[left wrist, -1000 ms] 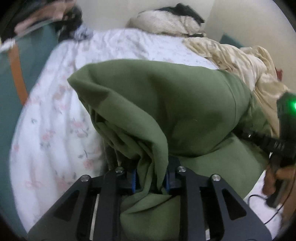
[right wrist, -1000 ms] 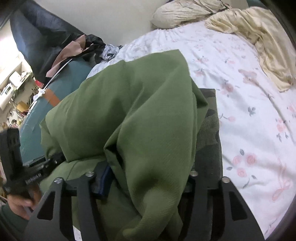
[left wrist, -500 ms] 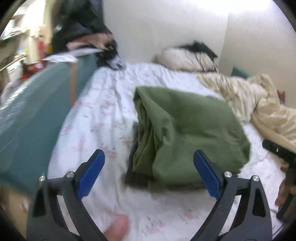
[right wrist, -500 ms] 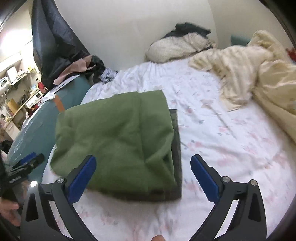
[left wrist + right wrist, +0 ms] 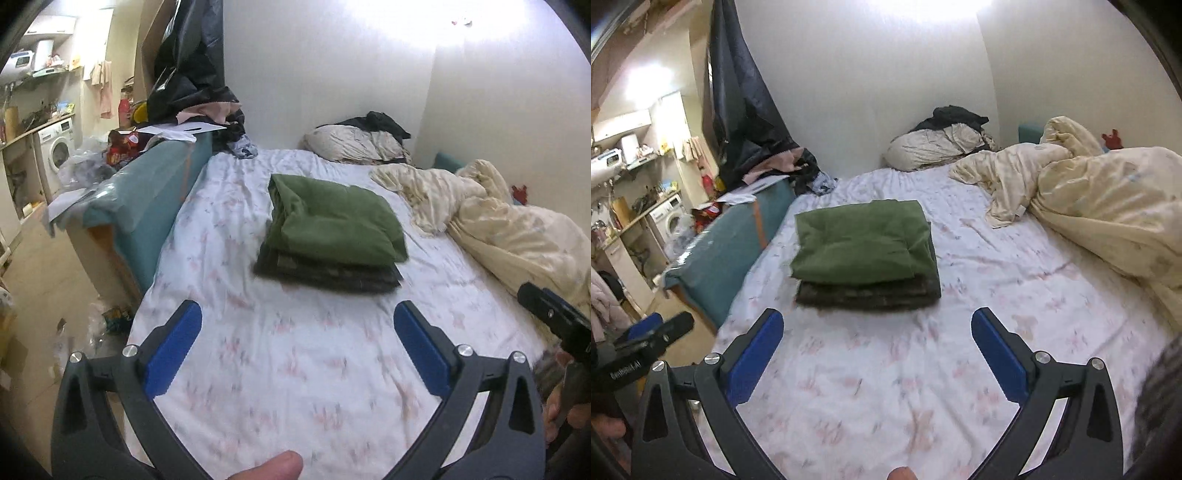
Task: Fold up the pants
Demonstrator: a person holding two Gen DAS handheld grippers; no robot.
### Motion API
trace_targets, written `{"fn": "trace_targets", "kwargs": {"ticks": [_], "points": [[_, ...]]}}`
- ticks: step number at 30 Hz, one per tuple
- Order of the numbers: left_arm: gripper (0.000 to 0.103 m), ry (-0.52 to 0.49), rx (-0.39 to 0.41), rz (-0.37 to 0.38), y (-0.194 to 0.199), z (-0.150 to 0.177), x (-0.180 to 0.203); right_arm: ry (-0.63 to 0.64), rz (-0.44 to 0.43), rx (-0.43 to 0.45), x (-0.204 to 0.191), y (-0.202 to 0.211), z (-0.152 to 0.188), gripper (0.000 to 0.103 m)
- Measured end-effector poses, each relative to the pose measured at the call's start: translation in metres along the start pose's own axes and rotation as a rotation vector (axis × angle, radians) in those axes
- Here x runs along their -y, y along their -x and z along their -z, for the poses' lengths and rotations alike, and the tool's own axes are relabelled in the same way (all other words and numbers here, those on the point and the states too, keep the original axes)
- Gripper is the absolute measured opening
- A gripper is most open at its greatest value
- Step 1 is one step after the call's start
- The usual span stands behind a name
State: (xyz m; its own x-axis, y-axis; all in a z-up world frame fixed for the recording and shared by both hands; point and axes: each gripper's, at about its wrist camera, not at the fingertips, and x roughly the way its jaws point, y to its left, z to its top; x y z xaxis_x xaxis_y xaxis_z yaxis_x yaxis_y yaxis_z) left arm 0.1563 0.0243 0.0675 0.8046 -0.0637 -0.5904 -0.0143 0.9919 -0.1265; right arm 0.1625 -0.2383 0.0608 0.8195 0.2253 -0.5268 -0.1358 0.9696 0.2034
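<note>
Lying folded on the bed (image 5: 295,369) are the green pants (image 5: 332,225), forming a compact bundle that is resting on top of a darker folded garment (image 5: 325,275), whose edges are showing beneath the near and right sides. The stack is sitting on the floral sheet toward the left half of the mattress, well apart from both tools. In the left wrist view, the left gripper (image 5: 297,334) is hovering over bare sheet short of the stack; its jaws are opening and standing wide, with nothing between the blue pads (image 5: 173,349). In the right wrist view, the right gripper (image 5: 877,341) is likewise pointing toward the stack from the near side, its jaws spread fully apart and holding nothing. A fingertip (image 5: 273,467) is showing at the bottom edge of the left view. A crumpled cream duvet (image 5: 1108,206) is occupying the right side of the bed, and a pillow (image 5: 354,146) with dark clothing heaped on it is lying at the far end against the wall. A teal panel (image 5: 147,199) is bordering the bed's left edge, with a washing machine (image 5: 55,153) standing beyond it.
</note>
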Motion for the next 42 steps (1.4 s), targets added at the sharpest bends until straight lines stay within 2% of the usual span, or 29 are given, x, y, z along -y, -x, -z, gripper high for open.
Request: {"fn": "trace_targets", "kwargs": {"ticks": [3,7,14,19,22,25,30,42], "points": [[0.103,-0.011,0.018,-0.021,0.041,0.023,0.003,0.031,0.014,0.021,-0.011,0.04,0.022,0.103],[0.103,-0.022,0.051,-0.046,0.089,0.055,0.002,0.036,0.014,0.008,-0.02,0.083,0.06,0.103],[0.103,-0.03,0.027,-0.026,0.127,0.108,0.002,0.077,0.029,0.021,-0.035,0.12,0.109,0.103],[0.103,-0.052,0.083,-0.029,0.127,0.135,0.006,0.108,0.014,0.043,-0.041,0.122,0.135,0.103],[0.103,-0.092,0.103,-0.021,0.119,0.14,0.015,0.112,0.025,0.055,-0.039,0.113,0.146,0.103],[0.103,-0.144,0.139,-0.051,0.113,0.139,0.024,0.104,0.027,0.027,-0.035,0.098,0.152,0.103],[0.103,-0.079,0.088,-0.06,0.099,0.134,0.017,0.069,0.064,0.025,-0.024,0.088,0.149,0.103],[0.103,-0.082,0.062,-0.053,0.093,0.139,0.021,0.093,0.069,0.047,-0.024,0.094,0.15,0.103]]}}
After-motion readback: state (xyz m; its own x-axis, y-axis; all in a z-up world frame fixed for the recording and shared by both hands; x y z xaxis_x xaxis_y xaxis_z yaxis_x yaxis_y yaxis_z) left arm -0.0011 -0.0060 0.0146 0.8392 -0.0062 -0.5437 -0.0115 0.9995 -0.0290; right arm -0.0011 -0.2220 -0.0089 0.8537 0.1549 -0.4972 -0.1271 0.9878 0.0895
